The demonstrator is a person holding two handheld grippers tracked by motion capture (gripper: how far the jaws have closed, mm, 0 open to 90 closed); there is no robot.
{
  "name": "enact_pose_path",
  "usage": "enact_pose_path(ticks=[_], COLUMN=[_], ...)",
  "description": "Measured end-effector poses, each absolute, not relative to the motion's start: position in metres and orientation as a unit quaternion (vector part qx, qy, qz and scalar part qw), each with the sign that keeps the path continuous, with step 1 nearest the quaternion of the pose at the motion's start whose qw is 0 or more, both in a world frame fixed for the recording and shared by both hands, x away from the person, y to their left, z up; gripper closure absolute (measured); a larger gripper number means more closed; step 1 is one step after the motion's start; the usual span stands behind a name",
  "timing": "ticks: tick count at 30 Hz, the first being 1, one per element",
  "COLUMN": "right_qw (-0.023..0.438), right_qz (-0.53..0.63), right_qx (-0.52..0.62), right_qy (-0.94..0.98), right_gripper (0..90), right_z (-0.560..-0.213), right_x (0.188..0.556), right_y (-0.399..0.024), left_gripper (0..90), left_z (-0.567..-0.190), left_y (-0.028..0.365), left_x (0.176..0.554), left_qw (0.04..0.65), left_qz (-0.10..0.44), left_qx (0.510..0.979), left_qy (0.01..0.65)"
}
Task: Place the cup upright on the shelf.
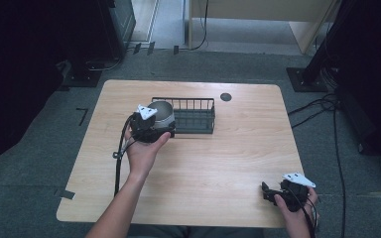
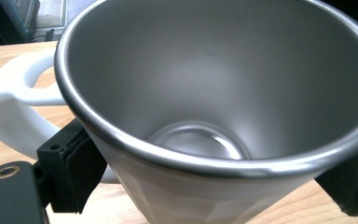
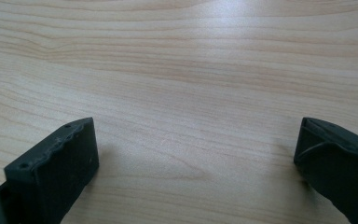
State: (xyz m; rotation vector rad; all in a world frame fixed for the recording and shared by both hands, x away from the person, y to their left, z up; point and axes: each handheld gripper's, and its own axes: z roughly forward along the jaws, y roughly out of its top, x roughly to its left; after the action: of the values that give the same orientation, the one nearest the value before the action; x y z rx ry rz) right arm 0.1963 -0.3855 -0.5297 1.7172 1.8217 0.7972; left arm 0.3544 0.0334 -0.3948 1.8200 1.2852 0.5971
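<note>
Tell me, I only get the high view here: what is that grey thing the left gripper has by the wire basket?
Observer: A mug with a steel inside and a white handle. The left gripper has its jaws pressed on the mug's two sides.
Operator: Anything inside it?
Observer: No, the left gripper view looks straight in and the bottom is bare metal.
Operator: And the right gripper, is it carrying something?
Observer: Nothing. In its own view the right gripper has its jaws wide apart, with just the wooden table between them.
</note>
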Motion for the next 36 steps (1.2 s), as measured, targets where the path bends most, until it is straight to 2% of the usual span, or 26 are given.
enact_pose_path(ticks=[16, 36], right_qw=[0.253, 0.253], right_qz=[0.294, 0.294], right_qx=[0.629, 0.629], right_qy=[0.674, 0.674], right_gripper=[0.0, 0.0], right_z=[-0.530, -0.530], right_x=[0.196, 0.196], right_y=[-0.386, -0.386], left_gripper=[8.4, 8.4], left_z=[-0.387, -0.379], left_y=[0.026, -0.001], left_x=[0.380, 0.405], left_qw=[0.403, 0.407], left_qz=[0.242, 0.258], left_qx=[0.716, 0.708], left_qy=[0.516, 0.517])
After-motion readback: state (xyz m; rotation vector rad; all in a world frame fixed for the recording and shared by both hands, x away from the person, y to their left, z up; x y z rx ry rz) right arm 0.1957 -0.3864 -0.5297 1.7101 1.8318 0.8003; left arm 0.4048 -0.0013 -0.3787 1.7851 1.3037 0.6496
